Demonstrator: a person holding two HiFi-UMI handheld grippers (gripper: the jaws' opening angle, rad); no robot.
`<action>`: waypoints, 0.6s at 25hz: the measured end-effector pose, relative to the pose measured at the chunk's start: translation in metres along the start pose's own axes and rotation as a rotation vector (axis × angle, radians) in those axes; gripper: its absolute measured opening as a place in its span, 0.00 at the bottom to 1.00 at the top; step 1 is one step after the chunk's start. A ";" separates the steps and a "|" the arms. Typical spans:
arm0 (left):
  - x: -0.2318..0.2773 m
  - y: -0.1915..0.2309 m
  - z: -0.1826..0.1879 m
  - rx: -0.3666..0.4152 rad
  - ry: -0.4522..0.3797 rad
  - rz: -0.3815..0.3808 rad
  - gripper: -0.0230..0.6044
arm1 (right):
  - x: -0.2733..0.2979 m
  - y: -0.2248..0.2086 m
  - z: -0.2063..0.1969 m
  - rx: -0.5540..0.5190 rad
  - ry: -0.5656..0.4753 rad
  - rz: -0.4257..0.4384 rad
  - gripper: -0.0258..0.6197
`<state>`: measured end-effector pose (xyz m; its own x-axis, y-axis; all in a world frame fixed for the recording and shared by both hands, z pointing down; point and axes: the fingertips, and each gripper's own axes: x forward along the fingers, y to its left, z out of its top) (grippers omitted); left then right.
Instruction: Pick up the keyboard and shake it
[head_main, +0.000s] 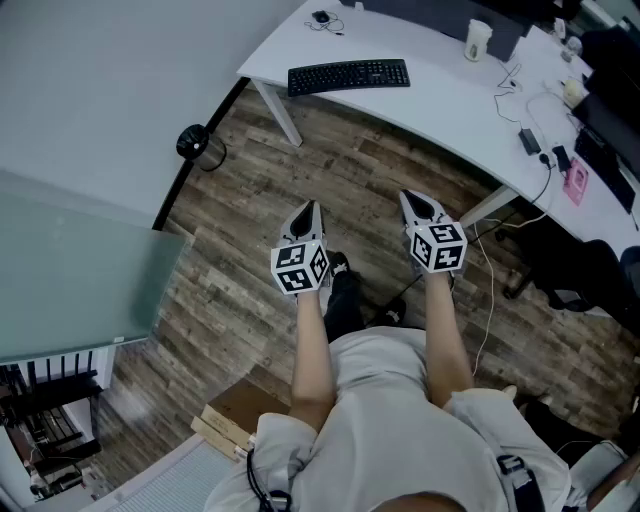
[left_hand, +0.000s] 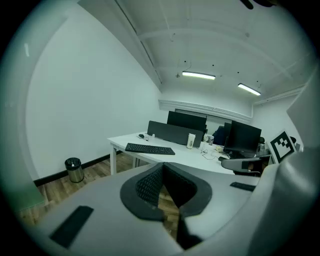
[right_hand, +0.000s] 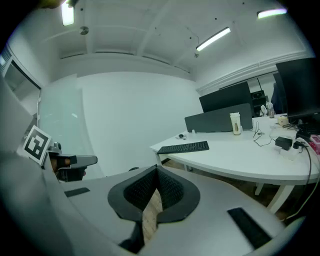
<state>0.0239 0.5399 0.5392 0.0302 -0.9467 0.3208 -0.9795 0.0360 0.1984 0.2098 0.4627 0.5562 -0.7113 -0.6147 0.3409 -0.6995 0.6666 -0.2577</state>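
Note:
A black keyboard (head_main: 349, 76) lies near the front edge of a white desk (head_main: 440, 95), far ahead of both grippers. It also shows as the keyboard (left_hand: 150, 149) in the left gripper view and the keyboard (right_hand: 183, 147) in the right gripper view. My left gripper (head_main: 311, 207) and right gripper (head_main: 409, 198) hang side by side over the wooden floor, well short of the desk. Both are shut with their tips meeting and nothing between them, as seen at the left gripper (left_hand: 162, 165) and the right gripper (right_hand: 156, 169).
A small black waste bin (head_main: 199, 146) stands by the wall to the left of the desk. A white cup (head_main: 478, 39), a mouse (head_main: 320, 17), cables and monitors (left_hand: 242, 137) sit further back on the desk. An office chair (head_main: 585, 270) stands at the right.

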 end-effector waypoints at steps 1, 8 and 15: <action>0.002 0.005 0.001 -0.003 0.002 -0.003 0.06 | 0.004 0.000 0.003 0.002 -0.006 -0.003 0.10; 0.025 0.045 0.014 -0.005 0.003 -0.017 0.06 | 0.037 -0.002 0.013 0.004 -0.006 -0.034 0.10; 0.074 0.085 0.039 -0.045 -0.022 -0.041 0.06 | 0.082 -0.011 0.027 0.048 -0.005 -0.028 0.10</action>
<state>-0.0647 0.4605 0.5437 0.0650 -0.9543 0.2917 -0.9675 0.0113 0.2524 0.1568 0.3938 0.5630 -0.6920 -0.6349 0.3436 -0.7213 0.6283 -0.2917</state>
